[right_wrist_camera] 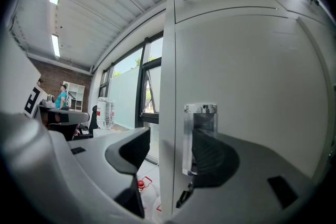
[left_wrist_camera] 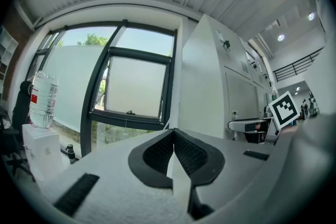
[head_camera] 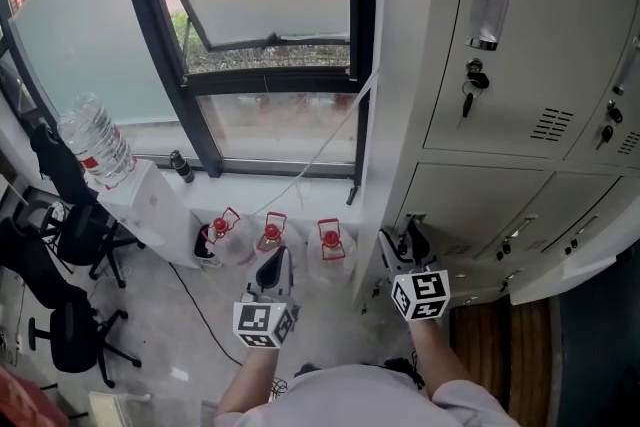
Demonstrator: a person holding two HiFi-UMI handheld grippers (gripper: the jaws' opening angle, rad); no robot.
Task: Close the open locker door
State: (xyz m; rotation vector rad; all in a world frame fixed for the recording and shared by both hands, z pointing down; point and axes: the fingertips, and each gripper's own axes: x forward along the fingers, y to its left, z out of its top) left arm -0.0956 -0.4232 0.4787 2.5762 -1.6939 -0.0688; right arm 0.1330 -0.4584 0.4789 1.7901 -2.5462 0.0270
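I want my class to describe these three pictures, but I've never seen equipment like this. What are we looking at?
A person carries two hand-held tools, each with two jaws. The head view, from a camera on the person's head, looks down at the left gripper, the right gripper, white lockers and water jugs on the floor. The other two cameras ride on the grippers. The left jaws are shut and the right jaws are apart; neither holds anything.
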